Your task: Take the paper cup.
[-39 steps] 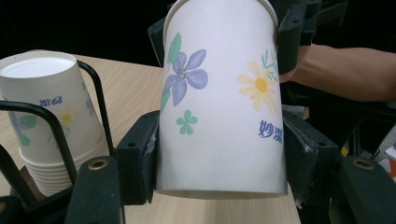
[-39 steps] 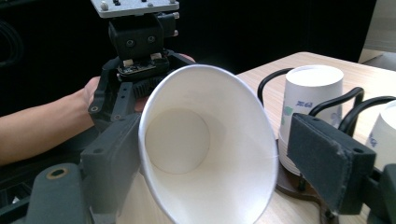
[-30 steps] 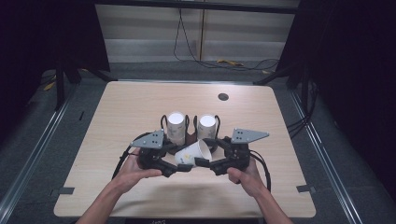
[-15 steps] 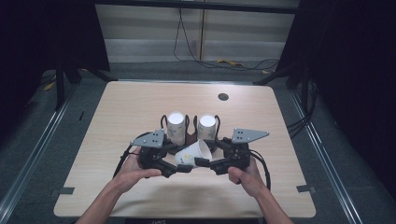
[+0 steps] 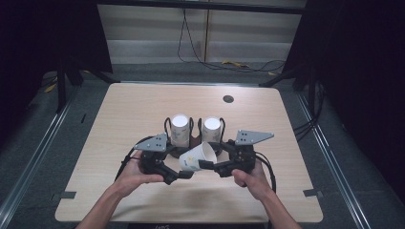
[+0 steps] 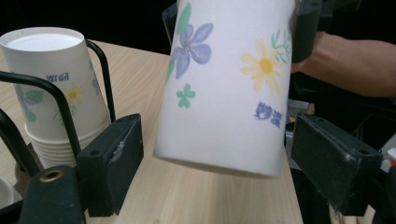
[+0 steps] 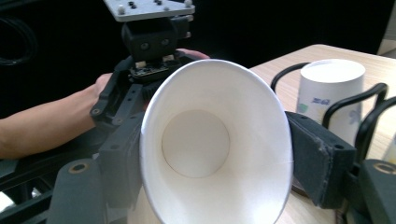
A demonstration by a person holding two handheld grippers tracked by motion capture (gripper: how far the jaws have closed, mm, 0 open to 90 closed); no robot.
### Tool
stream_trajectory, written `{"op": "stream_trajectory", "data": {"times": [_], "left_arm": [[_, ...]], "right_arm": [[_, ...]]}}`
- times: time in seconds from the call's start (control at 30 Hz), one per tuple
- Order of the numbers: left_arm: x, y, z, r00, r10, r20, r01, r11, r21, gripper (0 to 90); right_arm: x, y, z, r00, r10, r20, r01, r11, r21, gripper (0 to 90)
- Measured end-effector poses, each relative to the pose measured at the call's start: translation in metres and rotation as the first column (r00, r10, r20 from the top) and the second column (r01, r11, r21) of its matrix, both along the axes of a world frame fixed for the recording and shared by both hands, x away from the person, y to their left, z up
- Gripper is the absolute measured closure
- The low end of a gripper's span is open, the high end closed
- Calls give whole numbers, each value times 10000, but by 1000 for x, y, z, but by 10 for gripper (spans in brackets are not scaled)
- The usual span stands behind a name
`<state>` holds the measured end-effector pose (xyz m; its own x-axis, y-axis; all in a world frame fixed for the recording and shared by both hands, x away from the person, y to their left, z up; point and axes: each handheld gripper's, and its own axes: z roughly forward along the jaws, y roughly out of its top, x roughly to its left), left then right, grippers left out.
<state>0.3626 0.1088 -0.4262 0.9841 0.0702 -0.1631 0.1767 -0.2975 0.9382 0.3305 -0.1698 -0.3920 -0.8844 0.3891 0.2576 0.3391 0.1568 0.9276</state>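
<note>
You hold a white cup point(image 6: 224, 88) printed with blue, yellow and green flowers, above a pale wood table point(image 5: 124, 119), between black grippers point(image 5: 188, 172).

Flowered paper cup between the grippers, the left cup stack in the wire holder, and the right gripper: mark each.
Flowered paper cup point(image 6: 224, 93): left gripper view, printed side wall.
Left cup stack point(image 5: 180, 130): high view, upturned base.
Right gripper point(image 5: 210, 165): high view, midway between its fingertips, clamping the cup's rim.

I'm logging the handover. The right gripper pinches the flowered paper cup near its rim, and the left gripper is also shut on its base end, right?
Not quite. The left gripper is open: in the left gripper view both pads stand clear of the paper cup. The right gripper does pinch it near the rim.
</note>
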Motion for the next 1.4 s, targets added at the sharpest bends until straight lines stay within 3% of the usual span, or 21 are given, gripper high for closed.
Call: {"op": "stream_trajectory", "data": {"times": [0.37,0.6,0.73,0.8,1.0,1.1,1.2,1.4], "left_arm": [[-6,3,-6,9994,227,258,-244,9974,682,169],[-5,14,-15,9936,1118,-154,-1092,9869,1188,157],[-3,20,-19,9812,1918,-209,-1863,9699,1566,162],[-3,23,-19,9670,2545,-137,-2482,9526,1760,178],[-1,34,-21,9511,3080,-234,-2975,9337,1991,180],[0,43,-25,9352,3535,-205,-3425,9177,2011,193],[1,49,-28,9259,3764,-336,-3619,9088,2075,193],[0,55,-34,9230,3830,-373,-3665,9044,2185,193]], "right_arm": [[-2,-11,-2,9977,-626,-275,609,9963,-605,271],[-2,-28,-3,9911,-1262,-429,1220,9886,-887,273],[-2,-36,-4,9859,-1601,-483,1542,9821,-1078,274],[-3,-39,-6,9830,-1756,-538,1687,9791,-1134,275],[-2,-52,-13,9688,-2357,-761,2232,9640,-1442,280],[-1,-58,-13,9619,-2628,-758,2497,9568,-1486,283],[0,-62,-12,9552,-2865,-750,2710,9477,-1684,283],[1,-69,-12,9467,-3136,-734,2957,9366,-1881,284]]}}
